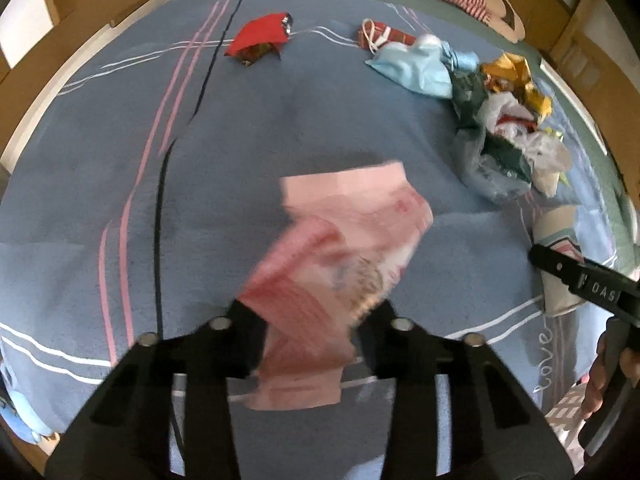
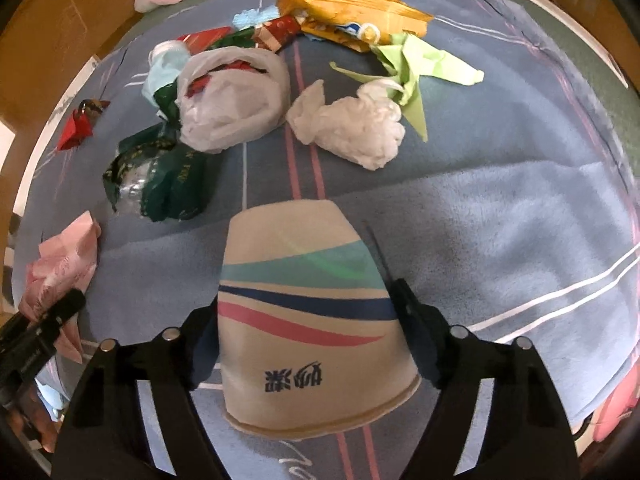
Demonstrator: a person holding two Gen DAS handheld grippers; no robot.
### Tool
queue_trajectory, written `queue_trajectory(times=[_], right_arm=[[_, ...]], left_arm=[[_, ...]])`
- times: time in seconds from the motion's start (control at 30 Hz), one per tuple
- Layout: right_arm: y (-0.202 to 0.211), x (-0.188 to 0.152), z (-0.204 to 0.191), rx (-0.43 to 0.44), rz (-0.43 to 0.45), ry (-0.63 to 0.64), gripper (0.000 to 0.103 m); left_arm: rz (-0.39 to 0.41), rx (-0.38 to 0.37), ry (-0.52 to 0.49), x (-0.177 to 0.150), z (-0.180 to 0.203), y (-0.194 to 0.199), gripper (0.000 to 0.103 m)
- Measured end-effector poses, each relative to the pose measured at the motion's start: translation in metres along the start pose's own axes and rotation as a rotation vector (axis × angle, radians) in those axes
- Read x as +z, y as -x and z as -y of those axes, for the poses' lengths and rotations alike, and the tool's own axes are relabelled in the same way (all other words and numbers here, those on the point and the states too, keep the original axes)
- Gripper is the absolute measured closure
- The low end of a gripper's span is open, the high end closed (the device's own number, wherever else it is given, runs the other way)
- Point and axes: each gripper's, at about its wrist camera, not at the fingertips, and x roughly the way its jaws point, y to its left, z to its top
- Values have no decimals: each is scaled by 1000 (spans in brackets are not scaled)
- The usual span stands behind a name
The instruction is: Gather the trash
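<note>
Currently your left gripper (image 1: 308,320) pinches a pink wrapper (image 1: 344,236) | right gripper (image 2: 304,320) clamps a paper cup (image 2: 308,320) | risk: thin wrapper slips; squeezed cup buckles.

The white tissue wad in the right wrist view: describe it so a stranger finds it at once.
On the blue striped bedspread, look past the paper cup held in the right gripper. The white tissue wad lies beside a pink stripe, against crumpled green paper. Unlike the smooth white plastic bag to its left, it is matte and crinkled.
</note>
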Motion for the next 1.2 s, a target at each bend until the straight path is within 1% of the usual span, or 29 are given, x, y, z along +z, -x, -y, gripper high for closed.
queue_trajectory(times=[0.07,0.13,0.2,0.23,0.3,0.4,0.47,0.57,0.7,0.8,0.9,0.93,1.0,1.03,1.1,1.2], right_arm=[[4,1,-5,23,1,-10,31],[13,-1,-5,19,16,-6,31],[21,-1,-10,30,30,-4,31],[26,-1,-11,51,40,-10,31],[40,0,-12,85,68,-23,31],[55,-4,-22,89,104,2,31],[58,0,-35,96,119,9,31],[66,0,-37,134,138,3,31],[80,-3,-47,171,177,7,31],[102,-9,-49,218,228,8,31],[127,-16,-44,257,273,8,31],[145,-21,-37,289,301,2,31],[165,-28,-28,322,335,-1,31],[184,-39,-19,339,364,4,31],[202,-53,-6,342,394,17,31],[226,-89,20,299,431,30,31]], left_arm=[[17,-6,19,0,-6,5,71],[26,-2,28,-1,-8,8,73],[26,-20,25,-2,-9,11,74],[34,-32,13,-3,-6,14,74],[69,-32,-9,-7,-2,26,74],[122,-15,-19,-10,-2,42,75],[159,2,-2,-10,-4,52,75],[192,3,14,-11,-7,62,75],[230,15,12,-13,-8,72,76],[269,5,47,-13,-14,82,76],[304,-47,83,-17,-19,102,76],[326,-68,78,-21,-19,114,76],[359,-95,67,-31,-18,133,76],[373,-103,66,-38,-17,142,76],[400,-108,69,-59,-16,163,76],[422,-139,52,-84,-3,185,76]])
